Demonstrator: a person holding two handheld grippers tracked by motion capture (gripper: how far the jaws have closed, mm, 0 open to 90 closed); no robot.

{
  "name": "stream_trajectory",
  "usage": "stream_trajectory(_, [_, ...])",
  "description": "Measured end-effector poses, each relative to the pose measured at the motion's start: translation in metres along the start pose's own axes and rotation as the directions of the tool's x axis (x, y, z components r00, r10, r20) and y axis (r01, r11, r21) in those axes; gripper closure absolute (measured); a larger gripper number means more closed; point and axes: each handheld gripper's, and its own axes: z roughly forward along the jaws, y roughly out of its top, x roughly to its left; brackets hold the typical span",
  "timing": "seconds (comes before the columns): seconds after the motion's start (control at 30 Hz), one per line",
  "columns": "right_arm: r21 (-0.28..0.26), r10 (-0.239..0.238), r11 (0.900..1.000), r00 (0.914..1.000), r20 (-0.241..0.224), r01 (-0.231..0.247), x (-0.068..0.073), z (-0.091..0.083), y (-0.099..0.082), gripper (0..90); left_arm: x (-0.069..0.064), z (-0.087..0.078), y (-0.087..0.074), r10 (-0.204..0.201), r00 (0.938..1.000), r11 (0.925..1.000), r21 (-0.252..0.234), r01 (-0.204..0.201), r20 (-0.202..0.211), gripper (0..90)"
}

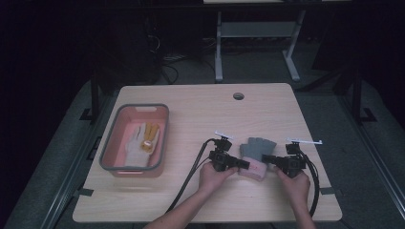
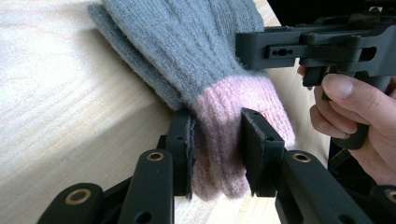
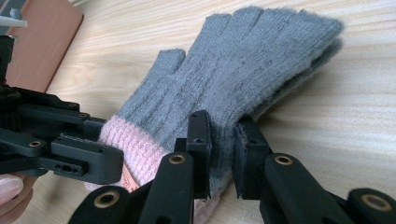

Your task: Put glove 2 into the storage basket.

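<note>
We see a grey knit glove (image 1: 258, 149) with a pink cuff lying flat on the desk (image 1: 200, 119), fingers pointing away.

The table (image 1: 200, 119) is evenly lit against dark surroundings; both gripper views are bright, softly blurred up close.

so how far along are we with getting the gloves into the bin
One white and tan glove already lies in the pink bin. In hand: the grey gloves with pink cuffs still rest on the table, the left gripper shut on the cuff and the right gripper shut on the grey edge. Left, probably: lifting them over into the bin.
</note>
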Motion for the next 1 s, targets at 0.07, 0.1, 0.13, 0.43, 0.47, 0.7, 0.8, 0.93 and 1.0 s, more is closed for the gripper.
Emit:
stream_trajectory(0.07, [-0.001,0.006,1.0000,1.0000,-0.004,-0.006,0.001,0.000,0.000,78.7,-0.001,-0.001,0.000,0.000,1.0000,1.0000,-0.001,0.000,0.001,66.8])
stream_trajectory(0.1, [-0.003,0.005,1.0000,1.0000,-0.006,-0.005,0.002,-0.001,0.000,78.8,0.000,-0.002,0.000,0.002,1.0000,1.0000,0.000,-0.002,0.003,66.8])
stream_trajectory(0.13, [-0.003,0.001,1.0000,1.0000,-0.007,-0.001,0.002,-0.001,0.000,78.8,0.000,-0.003,0.000,0.002,1.0000,1.0000,-0.001,-0.002,0.003,66.8])
stream_trajectory(0.43, [-0.035,0.009,0.9993,0.9996,-0.026,-0.010,0.007,-0.006,0.000,78.6,-0.003,-0.010,0.001,0.013,0.9999,0.9999,-0.011,-0.013,0.010,66.8])
stream_trajectory(0.47, [-0.037,0.011,0.9992,0.9995,-0.029,-0.012,0.008,-0.006,0.000,78.7,-0.003,-0.012,0.001,0.017,0.9998,0.9998,-0.011,-0.017,0.012,66.8])
stream_trajectory(0.7, [-0.042,-0.013,0.9991,0.9993,-0.035,0.011,0.018,-0.006,0.004,78.6,-0.003,-0.022,0.002,0.033,0.9995,0.9993,-0.018,-0.033,0.001,66.8])
stream_trajectory(0.8, [-0.039,-0.016,0.9991,0.9990,-0.043,0.014,0.020,-0.006,0.006,78.7,-0.004,-0.026,0.002,0.038,0.9993,0.9990,-0.023,-0.038,0.001,66.8])
stream_trajectory(0.93, [-0.037,-0.008,0.9993,0.9985,-0.054,0.006,0.023,-0.007,0.008,78.7,-0.006,-0.031,0.004,0.038,0.9992,0.9989,-0.028,-0.038,0.008,66.8])
stream_trajectory(1.0, [-0.038,-0.006,0.9993,0.9982,-0.059,0.004,0.025,-0.009,0.010,78.7,-0.006,-0.034,0.004,0.040,0.9991,0.9988,-0.029,-0.039,0.011,66.7])
